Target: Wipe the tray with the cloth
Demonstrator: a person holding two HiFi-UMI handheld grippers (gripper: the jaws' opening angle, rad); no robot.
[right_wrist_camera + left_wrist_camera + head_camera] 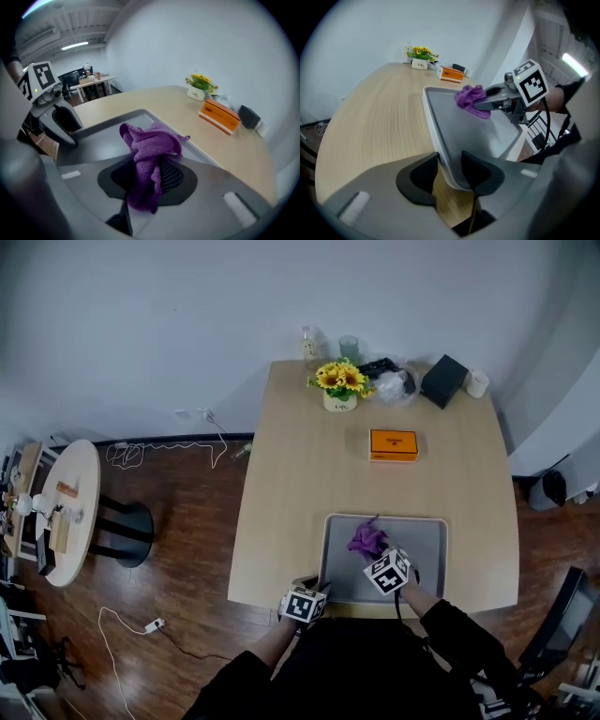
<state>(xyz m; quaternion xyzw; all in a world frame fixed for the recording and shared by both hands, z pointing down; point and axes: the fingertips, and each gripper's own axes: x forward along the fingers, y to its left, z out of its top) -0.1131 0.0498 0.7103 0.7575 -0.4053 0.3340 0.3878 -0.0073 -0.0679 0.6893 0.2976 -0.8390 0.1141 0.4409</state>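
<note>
A grey tray [424, 532] lies at the near edge of the wooden table. My left gripper [449, 169] is shut on the tray's [487, 136] near left rim, one jaw on each side of the rim. A purple cloth [151, 149] is bunched between the jaws of my right gripper [146, 180], which is shut on it. The right gripper [379, 557] holds the cloth [366, 539] over the middle of the tray [93, 140]. In the left gripper view the cloth [471, 97] and the right gripper [487, 101] show above the tray floor.
An orange box [393, 444] lies on the table [291, 484] beyond the tray. A pot of yellow flowers [340, 383], bottles, a black box [444, 381] and a white cup stand at the far edge. A round side table [66, 512] is on the floor at left.
</note>
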